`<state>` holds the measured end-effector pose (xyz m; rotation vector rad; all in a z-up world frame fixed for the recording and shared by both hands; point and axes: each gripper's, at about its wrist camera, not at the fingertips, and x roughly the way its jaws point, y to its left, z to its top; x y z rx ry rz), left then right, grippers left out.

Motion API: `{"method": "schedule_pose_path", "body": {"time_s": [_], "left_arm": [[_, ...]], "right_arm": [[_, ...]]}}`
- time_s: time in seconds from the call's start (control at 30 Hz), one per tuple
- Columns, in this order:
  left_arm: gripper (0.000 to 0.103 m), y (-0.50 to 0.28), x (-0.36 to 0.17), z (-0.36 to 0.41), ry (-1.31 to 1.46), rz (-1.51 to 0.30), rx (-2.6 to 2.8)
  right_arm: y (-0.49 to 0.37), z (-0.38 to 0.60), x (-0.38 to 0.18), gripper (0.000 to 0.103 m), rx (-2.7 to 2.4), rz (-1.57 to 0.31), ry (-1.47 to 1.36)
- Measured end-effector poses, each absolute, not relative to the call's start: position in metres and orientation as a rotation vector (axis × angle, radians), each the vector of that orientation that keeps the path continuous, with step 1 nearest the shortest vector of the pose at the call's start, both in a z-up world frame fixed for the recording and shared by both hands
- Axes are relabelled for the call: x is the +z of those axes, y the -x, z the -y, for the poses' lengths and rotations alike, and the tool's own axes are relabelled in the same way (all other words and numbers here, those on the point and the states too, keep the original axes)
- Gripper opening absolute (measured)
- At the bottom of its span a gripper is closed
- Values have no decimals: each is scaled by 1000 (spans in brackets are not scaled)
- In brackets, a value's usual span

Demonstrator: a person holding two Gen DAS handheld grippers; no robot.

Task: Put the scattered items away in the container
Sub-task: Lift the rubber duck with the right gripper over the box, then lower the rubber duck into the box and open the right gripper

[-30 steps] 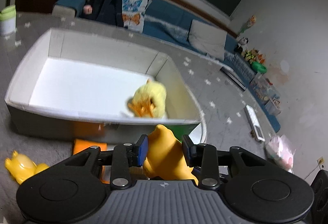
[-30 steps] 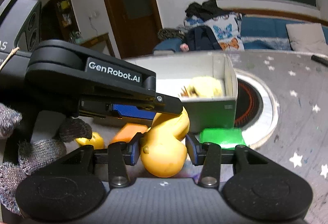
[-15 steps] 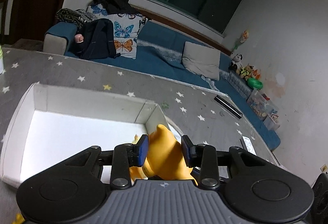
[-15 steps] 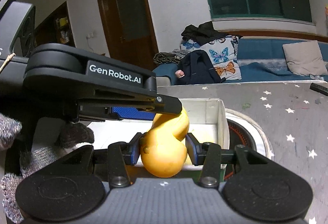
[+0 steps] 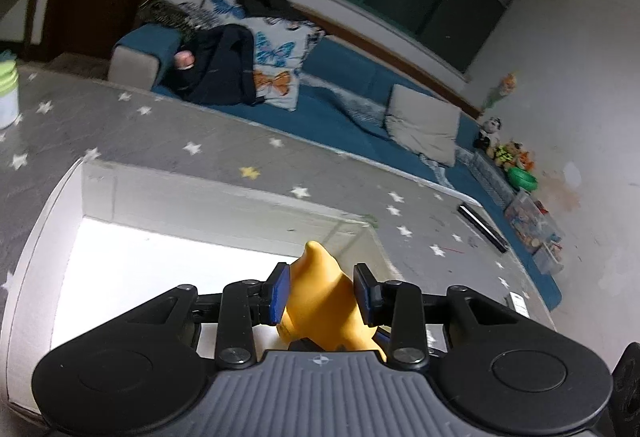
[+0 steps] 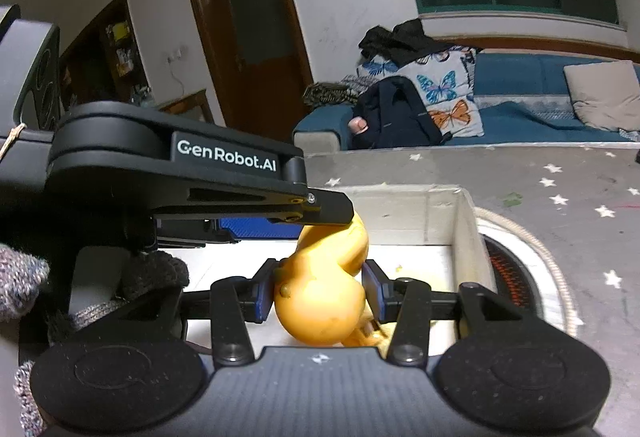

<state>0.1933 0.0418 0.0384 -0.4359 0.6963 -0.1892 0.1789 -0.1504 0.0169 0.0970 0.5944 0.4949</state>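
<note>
A smooth yellow rubber toy (image 5: 320,301) is held over the open white box (image 5: 200,205), and both grippers grip it. My left gripper (image 5: 320,277) has its blue pads (image 5: 280,293) on the toy's pointed end, with the jaws closing tighter. In the right wrist view the left gripper (image 6: 320,213) reaches in from the left over the toy (image 6: 320,301). My right gripper (image 6: 320,273) is shut on the toy's round body. Below the toy, part of a fluffy yellow toy (image 6: 398,269) shows inside the box (image 6: 464,221).
The box stands on a grey star-patterned table cover (image 5: 160,125). A round white-rimmed disc (image 6: 516,261) lies just right of the box. A gloved hand (image 6: 24,289) holds the left gripper. A black bar (image 5: 482,227) lies far right, a white-green cup (image 5: 8,93) far left.
Both grippers have carried the yellow toy forward, from in front of the box's near wall to over its inside. The blocks and toy on the table have dropped out of view.
</note>
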Motion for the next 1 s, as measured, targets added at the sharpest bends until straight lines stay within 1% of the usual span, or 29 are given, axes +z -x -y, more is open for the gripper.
{"method": "schedule_pose_path", "body": {"time_s": [0.2, 0.4, 0.73, 1.0], "left_arm": [[35, -203, 17, -59, 473, -751, -166], [35, -203, 8, -70, 506, -770, -167], [35, -181, 19, -68, 480, -729, -167], [35, -162, 28, -58, 458, -702, -187]], "right_arm": [[-188, 133, -1, 45, 508, -639, -66], [-183, 131, -5, 45, 521, -651, -55], [-154, 155, 14, 47, 522, -591, -62], [-118, 183, 17, 47, 484, -577, -86]]}}
